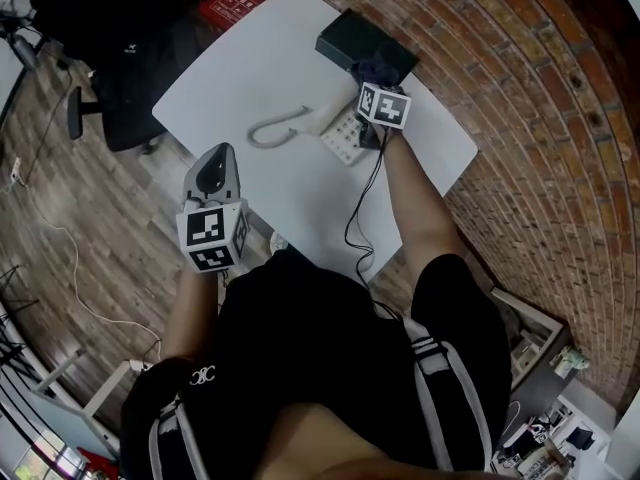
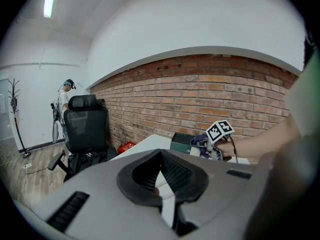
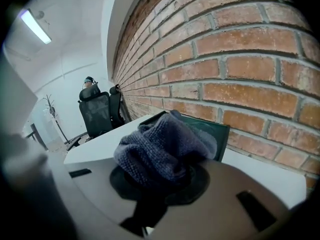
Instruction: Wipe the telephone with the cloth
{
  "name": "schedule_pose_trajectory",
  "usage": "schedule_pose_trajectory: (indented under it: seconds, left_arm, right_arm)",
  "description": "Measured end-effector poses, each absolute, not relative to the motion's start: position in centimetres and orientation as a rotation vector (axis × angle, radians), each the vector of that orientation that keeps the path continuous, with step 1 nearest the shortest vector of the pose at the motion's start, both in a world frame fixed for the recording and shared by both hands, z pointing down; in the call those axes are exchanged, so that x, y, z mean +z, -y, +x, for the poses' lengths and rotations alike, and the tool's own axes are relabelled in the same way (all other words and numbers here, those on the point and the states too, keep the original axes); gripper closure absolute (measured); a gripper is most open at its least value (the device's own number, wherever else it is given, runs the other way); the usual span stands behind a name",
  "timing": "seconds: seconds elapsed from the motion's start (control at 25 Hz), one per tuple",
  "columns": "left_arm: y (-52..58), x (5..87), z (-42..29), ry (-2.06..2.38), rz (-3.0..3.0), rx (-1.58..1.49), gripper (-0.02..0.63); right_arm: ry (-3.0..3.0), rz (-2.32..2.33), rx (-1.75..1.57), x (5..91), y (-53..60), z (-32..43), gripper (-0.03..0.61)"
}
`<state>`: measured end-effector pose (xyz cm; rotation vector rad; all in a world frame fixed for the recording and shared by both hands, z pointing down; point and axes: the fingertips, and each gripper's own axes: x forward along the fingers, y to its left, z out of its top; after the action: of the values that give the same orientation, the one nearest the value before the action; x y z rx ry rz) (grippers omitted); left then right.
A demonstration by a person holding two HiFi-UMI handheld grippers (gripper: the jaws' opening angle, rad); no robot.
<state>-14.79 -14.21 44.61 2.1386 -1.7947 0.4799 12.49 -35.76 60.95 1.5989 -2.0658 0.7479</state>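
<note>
A white telephone (image 1: 345,136) sits on the white table (image 1: 250,58), and its grey handset (image 1: 272,128) lies off the cradle to the left. My right gripper (image 1: 383,103) hovers over the phone's far end, shut on a dark blue-grey cloth (image 1: 375,68). In the right gripper view the bunched cloth (image 3: 160,149) bulges out of the gripper (image 3: 160,179). My left gripper (image 1: 213,158) is held off the table's near left edge, away from the phone. Its jaws (image 2: 161,174) are together with nothing in them. The left gripper view also shows the right gripper (image 2: 220,131) at a distance.
A dark green box (image 1: 365,46) stands at the table's far end against the brick wall (image 3: 240,84), just behind the cloth. A black office chair (image 1: 130,78) and a red crate (image 1: 232,6) are left of the table. A black cable (image 1: 360,218) trails from the right gripper.
</note>
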Motion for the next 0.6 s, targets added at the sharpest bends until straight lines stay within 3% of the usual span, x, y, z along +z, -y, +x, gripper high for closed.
schedule_pose_trajectory:
  seconds: [0.6]
  left_arm:
    - [12.7,44.1,-16.2,1.810,2.110,0.418,0.614]
  right_arm:
    - [2.232,1.318,0.699,62.2,29.5,3.7,0.537]
